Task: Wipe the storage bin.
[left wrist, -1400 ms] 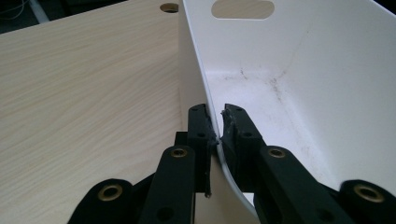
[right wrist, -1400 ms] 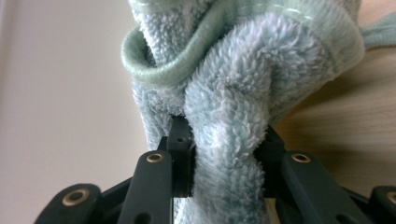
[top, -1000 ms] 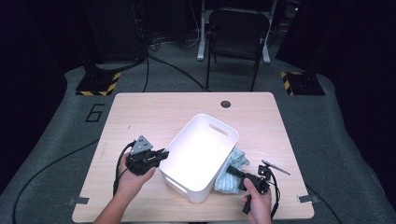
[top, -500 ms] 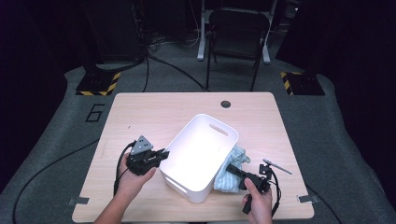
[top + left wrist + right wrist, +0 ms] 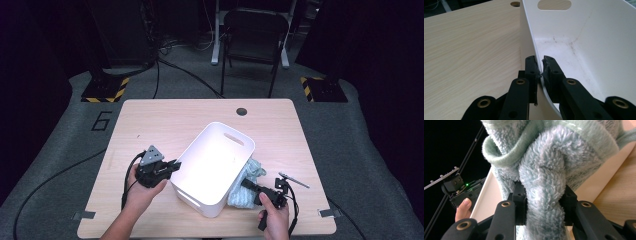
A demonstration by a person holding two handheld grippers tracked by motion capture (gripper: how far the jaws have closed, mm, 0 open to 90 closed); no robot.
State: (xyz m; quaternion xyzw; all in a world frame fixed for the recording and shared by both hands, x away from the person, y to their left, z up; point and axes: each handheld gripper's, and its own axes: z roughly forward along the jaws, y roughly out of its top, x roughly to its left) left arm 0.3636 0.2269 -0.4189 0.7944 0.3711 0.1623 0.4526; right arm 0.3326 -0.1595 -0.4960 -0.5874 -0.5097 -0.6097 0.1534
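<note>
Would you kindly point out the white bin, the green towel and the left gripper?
white bin [image 5: 216, 165], high view, on its inner floor.
green towel [image 5: 544, 170], right gripper view, on the bunched fold.
left gripper [image 5: 540, 65], left gripper view, between its jaws.

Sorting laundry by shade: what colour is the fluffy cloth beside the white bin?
Pale mint green cloth, clearest in the right gripper view.

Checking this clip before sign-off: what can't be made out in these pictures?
- High view: how much of the towel there is; the white bin covers its left part.
- High view: what the thin dark thing on the table is; too small.
- Right gripper view: the right gripper pads; towel pile covers them.
- Left gripper view: the bin's outer wall; cut off below.
</note>
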